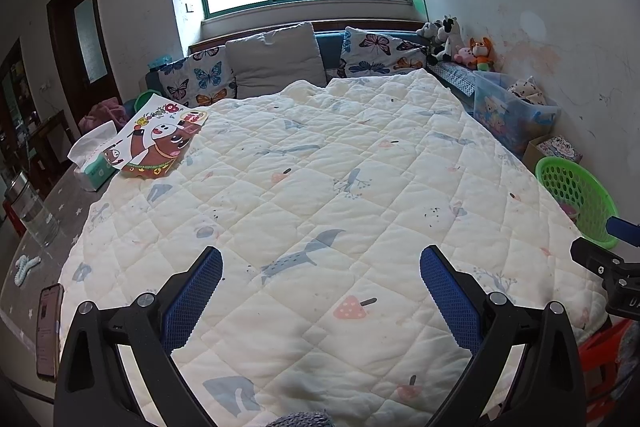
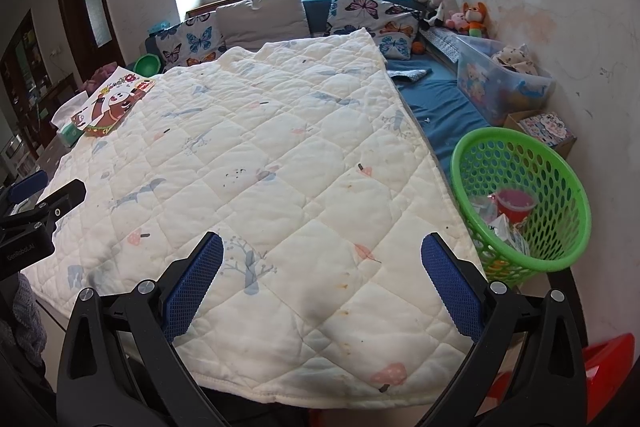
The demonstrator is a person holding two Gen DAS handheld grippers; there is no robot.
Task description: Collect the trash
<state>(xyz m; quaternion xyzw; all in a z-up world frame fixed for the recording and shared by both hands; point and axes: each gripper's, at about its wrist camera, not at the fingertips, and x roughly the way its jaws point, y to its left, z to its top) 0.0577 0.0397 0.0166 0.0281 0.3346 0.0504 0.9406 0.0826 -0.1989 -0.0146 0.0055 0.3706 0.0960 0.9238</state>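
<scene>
Trash lies in the green basket, which stands off the quilt's right edge, near its front corner and beside the blue mattress. Right gripper hovers over the quilt's front edge with its blue pads spread wide, holding nothing; the basket sits just to its right. Left gripper hangs over the quilt's front middle, also spread and holding nothing, with the basket well off to its right past the quilt's edge. At the quilt's far left corner a cartoon picture rests partly on a tissue pack.
</scene>
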